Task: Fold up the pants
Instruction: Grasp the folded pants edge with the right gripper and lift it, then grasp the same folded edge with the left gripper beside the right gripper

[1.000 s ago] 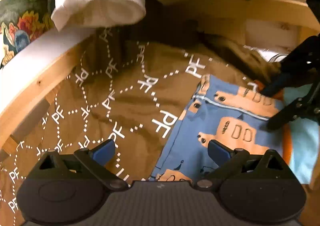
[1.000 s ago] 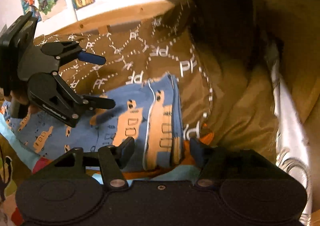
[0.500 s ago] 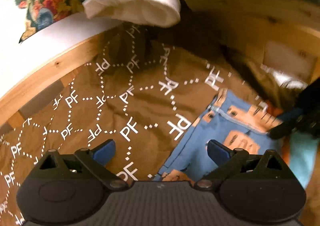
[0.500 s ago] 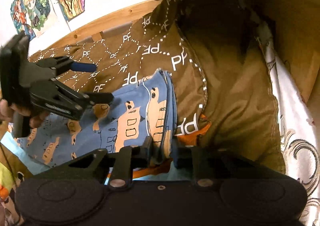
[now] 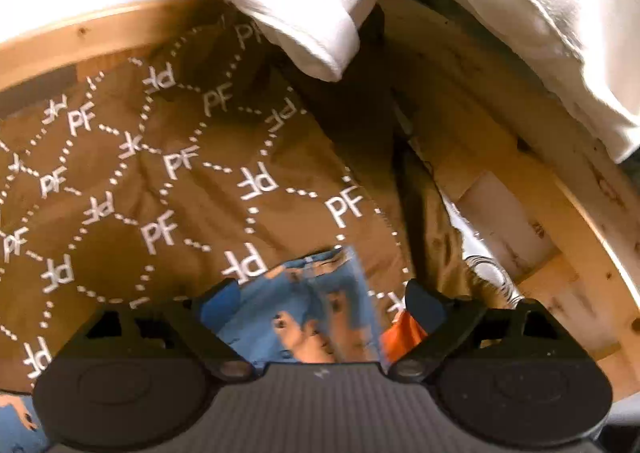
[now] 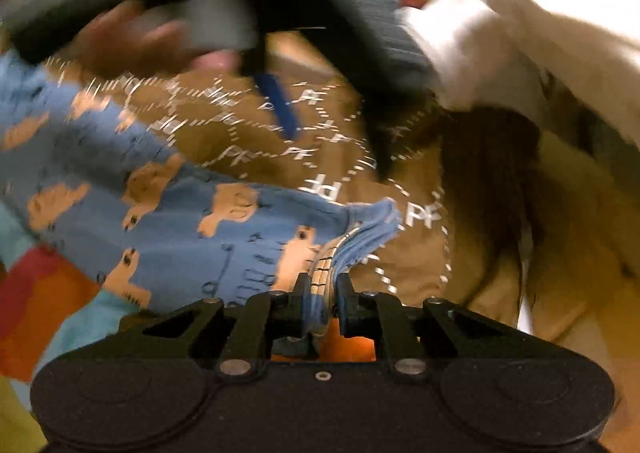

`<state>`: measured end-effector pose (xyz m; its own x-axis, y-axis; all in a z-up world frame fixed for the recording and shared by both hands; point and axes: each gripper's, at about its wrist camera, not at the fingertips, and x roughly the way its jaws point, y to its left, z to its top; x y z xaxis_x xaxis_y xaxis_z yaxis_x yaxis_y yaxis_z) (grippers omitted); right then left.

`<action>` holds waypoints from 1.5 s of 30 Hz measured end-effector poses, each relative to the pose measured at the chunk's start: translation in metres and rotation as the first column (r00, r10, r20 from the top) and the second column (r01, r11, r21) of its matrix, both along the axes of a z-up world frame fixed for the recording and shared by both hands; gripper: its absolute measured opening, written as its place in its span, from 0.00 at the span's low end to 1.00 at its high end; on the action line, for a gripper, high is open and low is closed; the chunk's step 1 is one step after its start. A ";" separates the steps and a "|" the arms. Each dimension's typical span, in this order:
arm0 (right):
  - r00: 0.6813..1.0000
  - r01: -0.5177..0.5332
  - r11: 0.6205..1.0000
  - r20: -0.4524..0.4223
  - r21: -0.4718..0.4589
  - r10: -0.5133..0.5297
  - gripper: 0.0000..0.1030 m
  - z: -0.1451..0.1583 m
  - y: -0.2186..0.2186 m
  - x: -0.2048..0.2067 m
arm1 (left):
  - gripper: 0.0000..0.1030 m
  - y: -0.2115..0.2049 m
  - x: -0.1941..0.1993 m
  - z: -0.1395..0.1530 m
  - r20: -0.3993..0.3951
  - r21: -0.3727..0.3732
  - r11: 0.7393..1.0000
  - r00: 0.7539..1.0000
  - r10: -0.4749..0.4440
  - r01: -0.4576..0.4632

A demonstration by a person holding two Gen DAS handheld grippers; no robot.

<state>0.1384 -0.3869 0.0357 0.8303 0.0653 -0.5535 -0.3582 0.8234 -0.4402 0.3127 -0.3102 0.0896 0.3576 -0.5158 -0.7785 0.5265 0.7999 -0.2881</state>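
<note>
The blue pants with tan vehicle prints [image 6: 168, 229] lie on a brown blanket printed with white "PF" letters [image 5: 168, 173]. My right gripper [image 6: 323, 287] is shut on the bunched edge of the pants and holds it up off the blanket. My left gripper [image 5: 324, 295] is open, its blue-padded fingers either side of the raised pants edge [image 5: 304, 309]. In the blurred right wrist view the left gripper [image 6: 280, 109] hangs above the blanket, over the pants.
A wooden bed frame [image 5: 520, 181] curves round the far and right sides. A white sleeve [image 5: 304, 1] hangs overhead. An orange and teal cloth [image 6: 48, 305] lies under the pants at the left.
My right gripper closed on the pants edge and lifted it. My left gripper swung right, over the pants, staying open.
</note>
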 end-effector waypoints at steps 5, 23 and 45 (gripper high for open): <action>0.998 -0.055 0.992 0.021 -0.109 0.058 0.14 -0.010 0.021 -0.006 | 0.89 -0.013 0.006 -0.006 -0.047 0.048 0.998 0.998 0.045 -0.043; 0.996 -0.078 0.983 0.023 -0.166 0.083 0.14 -0.016 0.032 -0.012 | 0.70 -0.025 0.001 -0.019 -0.126 0.058 0.990 0.983 0.131 -0.125; 0.991 -0.130 0.992 -0.011 0.006 0.130 0.13 0.013 0.073 -0.032 | 0.10 0.085 -0.021 -0.010 -0.097 0.026 0.999 0.994 0.042 -0.040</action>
<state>0.1064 -0.3141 0.0482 0.8082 0.1751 -0.5622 -0.4672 0.7719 -0.4312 0.2920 -0.2252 0.0794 0.2999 -0.4832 -0.8226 0.4631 0.8276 -0.3172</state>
